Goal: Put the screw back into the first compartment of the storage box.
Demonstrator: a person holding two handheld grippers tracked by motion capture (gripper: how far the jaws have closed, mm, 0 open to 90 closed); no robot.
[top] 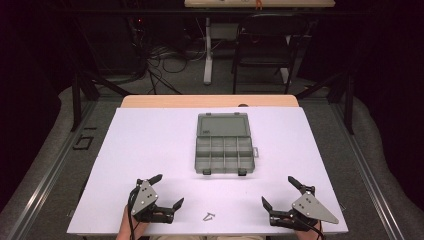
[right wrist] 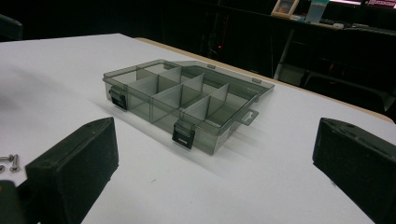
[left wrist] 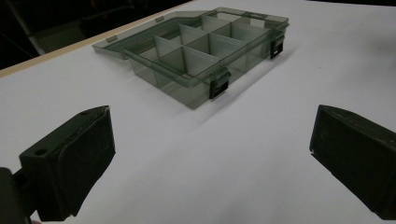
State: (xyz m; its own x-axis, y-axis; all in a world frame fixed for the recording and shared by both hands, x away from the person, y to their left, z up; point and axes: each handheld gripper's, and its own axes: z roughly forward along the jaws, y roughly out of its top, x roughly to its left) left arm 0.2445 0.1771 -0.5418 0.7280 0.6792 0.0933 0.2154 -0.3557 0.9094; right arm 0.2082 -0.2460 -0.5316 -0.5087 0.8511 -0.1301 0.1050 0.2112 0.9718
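Both my claws, left [top: 167, 190] and right [top: 277, 190], gape empty on table [top: 150, 150]; screws [top: 209, 216] between them, open box [top: 223, 144] ahead.

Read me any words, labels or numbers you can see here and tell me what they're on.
None can be read.
The organiser box has a small dark mark on its open lid: too small and blurred to read.
The framed item on the far desk: too blurred to read.
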